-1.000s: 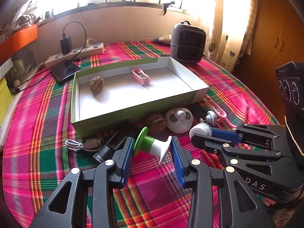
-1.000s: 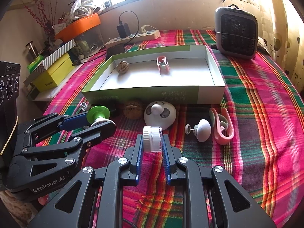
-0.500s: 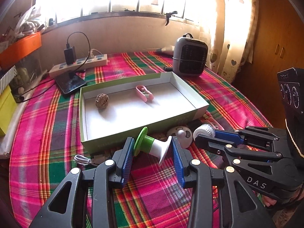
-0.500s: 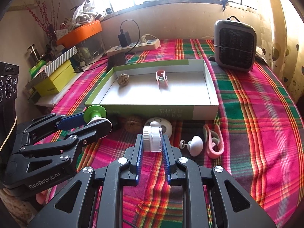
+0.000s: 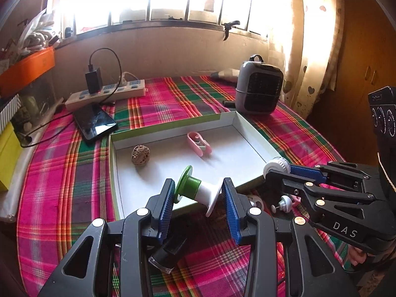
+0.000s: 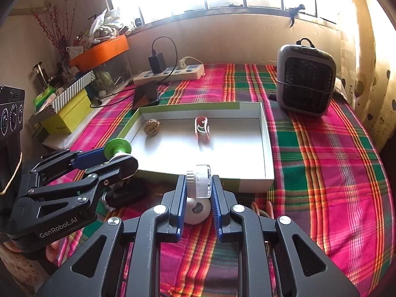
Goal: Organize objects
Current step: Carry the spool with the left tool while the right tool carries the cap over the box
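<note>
Left gripper (image 5: 198, 193): jaws clamped on a green-and-white spool (image 5: 196, 191). The spool lies crosswise between the blue pads, green flange against the left pad, white flared end against the right pad, tilted slightly down to the right. It hangs above the near wall of the shallow white box (image 5: 255, 136), clear of the plaid tablecloth (image 5: 57, 173).

Right gripper (image 6: 198, 183): jaws narrow, pinching a small white ribbed cap (image 6: 199, 180) at the pad tips, the cap's flat faces against the pads. It sits in the air just short of the box's near wall (image 6: 252, 182).

Inside the box: a walnut (image 5: 140, 154) toward the left, a pink clip (image 5: 199, 144) near the middle, well apart.

On the cloth under the right gripper: a round white object (image 6: 196, 211), partly hidden by the pads.
</note>
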Demonstrator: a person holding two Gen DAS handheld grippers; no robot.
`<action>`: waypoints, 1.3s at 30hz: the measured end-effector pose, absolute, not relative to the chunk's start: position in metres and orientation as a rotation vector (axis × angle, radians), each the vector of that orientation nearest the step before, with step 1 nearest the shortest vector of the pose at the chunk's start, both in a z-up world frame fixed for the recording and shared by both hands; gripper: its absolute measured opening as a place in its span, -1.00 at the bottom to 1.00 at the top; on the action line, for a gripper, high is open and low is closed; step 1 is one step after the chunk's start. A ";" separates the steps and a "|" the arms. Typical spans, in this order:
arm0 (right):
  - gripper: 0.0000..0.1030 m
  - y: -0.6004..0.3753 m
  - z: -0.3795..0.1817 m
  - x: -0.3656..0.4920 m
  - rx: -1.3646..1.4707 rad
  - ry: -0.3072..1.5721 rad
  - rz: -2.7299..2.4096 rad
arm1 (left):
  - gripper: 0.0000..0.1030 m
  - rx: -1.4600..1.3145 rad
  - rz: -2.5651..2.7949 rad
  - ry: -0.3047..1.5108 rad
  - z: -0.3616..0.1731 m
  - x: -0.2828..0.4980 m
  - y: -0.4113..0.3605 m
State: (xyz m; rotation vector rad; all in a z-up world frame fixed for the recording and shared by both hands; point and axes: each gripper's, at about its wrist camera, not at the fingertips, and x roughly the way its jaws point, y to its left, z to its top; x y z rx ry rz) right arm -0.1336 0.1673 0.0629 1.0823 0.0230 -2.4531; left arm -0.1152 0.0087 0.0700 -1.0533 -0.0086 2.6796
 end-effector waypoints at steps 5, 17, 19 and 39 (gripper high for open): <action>-0.61 0.165 0.067 -0.149 1.083 0.035 -2.455 | -0.28 -1.077 2.677 -0.019 0.069 -0.133 0.006; -0.61 0.159 0.063 -0.200 1.143 0.057 -2.430 | -0.28 -1.164 2.669 -0.016 0.056 -0.181 0.005; -0.61 0.158 0.060 -0.210 1.157 0.066 -2.427 | -0.28 -1.165 2.661 -0.038 0.055 -0.188 0.004; -0.61 0.144 0.033 -0.268 1.269 0.149 -2.394 | -0.28 -1.300 2.640 0.027 0.027 -0.235 0.013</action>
